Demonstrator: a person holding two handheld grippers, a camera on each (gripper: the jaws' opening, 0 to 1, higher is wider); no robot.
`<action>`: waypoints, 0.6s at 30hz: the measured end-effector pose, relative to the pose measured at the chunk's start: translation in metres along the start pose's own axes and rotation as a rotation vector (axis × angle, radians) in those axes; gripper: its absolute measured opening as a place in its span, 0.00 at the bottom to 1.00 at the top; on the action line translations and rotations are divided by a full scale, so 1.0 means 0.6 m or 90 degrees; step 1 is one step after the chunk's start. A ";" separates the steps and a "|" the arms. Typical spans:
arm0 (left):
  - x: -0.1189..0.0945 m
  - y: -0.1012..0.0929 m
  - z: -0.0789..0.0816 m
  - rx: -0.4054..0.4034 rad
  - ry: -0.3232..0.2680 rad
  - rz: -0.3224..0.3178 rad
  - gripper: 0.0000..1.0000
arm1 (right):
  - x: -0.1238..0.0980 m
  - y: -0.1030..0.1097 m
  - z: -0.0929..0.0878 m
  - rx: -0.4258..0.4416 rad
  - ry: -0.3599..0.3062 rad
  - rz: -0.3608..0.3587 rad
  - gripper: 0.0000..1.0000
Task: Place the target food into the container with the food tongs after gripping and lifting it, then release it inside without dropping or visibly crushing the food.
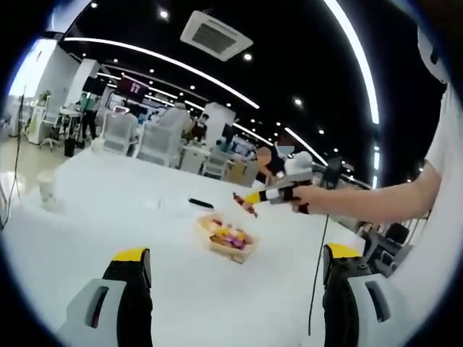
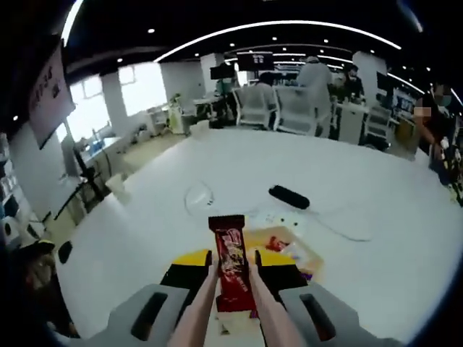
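Holding the red snack bar (image 2: 233,262) pinched between the tongs (image 2: 260,307) in your right gripper (image 2: 233,289), you keep it raised above the basket (image 1: 228,238) so it drops inside; left gripper (image 1: 235,289) idles, jaws apart.

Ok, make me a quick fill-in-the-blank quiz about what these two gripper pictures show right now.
1. The right hand-held gripper holds pink tongs pinching a ____ snack packet.
2. The shallow wicker basket of snacks sits on a ____ table.
3. The left hand-held gripper is ____, holding nothing.

Missing words: red; white; open
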State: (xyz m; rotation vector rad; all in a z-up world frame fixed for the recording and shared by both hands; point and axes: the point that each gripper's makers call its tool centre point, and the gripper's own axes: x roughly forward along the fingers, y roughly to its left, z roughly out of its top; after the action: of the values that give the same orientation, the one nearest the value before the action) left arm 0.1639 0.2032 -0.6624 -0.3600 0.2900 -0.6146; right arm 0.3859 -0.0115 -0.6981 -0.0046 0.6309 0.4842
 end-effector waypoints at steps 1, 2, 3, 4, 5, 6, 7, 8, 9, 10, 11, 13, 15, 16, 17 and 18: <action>0.003 0.000 0.000 -0.002 0.001 -0.001 0.99 | 0.004 -0.001 0.002 0.004 -0.001 -0.001 0.23; 0.006 0.000 -0.002 -0.002 0.003 -0.004 0.99 | 0.008 -0.001 0.004 0.006 -0.001 -0.001 0.23; 0.008 0.000 -0.003 -0.001 0.006 -0.006 0.99 | 0.011 0.000 0.006 0.009 -0.001 -0.001 0.23; 0.011 0.001 -0.005 -0.002 0.009 -0.008 0.99 | 0.015 -0.001 0.008 0.013 -0.002 -0.004 0.23; 0.014 0.002 -0.006 -0.003 0.012 -0.009 0.99 | 0.018 0.000 0.008 0.016 0.000 -0.002 0.23; 0.015 0.002 -0.007 -0.004 0.014 -0.010 0.99 | 0.021 0.001 0.008 0.019 0.002 0.001 0.23; 0.018 0.004 -0.009 -0.005 0.016 -0.012 0.99 | 0.023 0.005 0.009 0.021 0.000 0.001 0.23; 0.019 0.004 -0.009 -0.006 0.017 -0.012 0.99 | 0.026 0.007 0.008 0.024 0.002 0.002 0.23; 0.020 0.004 -0.010 -0.007 0.018 -0.012 0.99 | 0.026 0.008 0.008 0.027 0.002 0.000 0.23; 0.023 0.006 -0.010 -0.010 0.019 -0.013 0.99 | 0.027 0.010 0.007 0.031 0.002 -0.002 0.24; 0.024 0.006 -0.010 -0.011 0.020 -0.013 0.99 | 0.028 0.009 0.007 0.040 0.001 -0.002 0.25; 0.028 0.007 -0.011 -0.015 0.022 -0.014 0.99 | 0.032 0.011 0.005 0.061 0.001 0.003 0.27; 0.030 0.009 -0.011 -0.019 0.023 -0.014 0.99 | 0.031 0.015 0.006 0.063 0.000 0.010 0.27; 0.030 0.009 -0.011 -0.019 0.023 -0.013 0.99 | 0.030 0.015 0.006 0.062 -0.001 0.008 0.27; 0.031 0.010 -0.011 -0.021 0.023 -0.012 0.99 | 0.028 0.014 0.005 0.063 -0.001 0.011 0.27; 0.031 0.009 -0.011 -0.022 0.024 -0.012 0.99 | 0.025 0.014 0.003 0.067 0.000 0.015 0.27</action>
State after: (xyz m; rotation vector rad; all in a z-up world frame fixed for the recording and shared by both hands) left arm 0.1789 0.1945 -0.6738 -0.3851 0.3335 -0.6352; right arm 0.3939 0.0027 -0.7039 0.1027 0.6557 0.4733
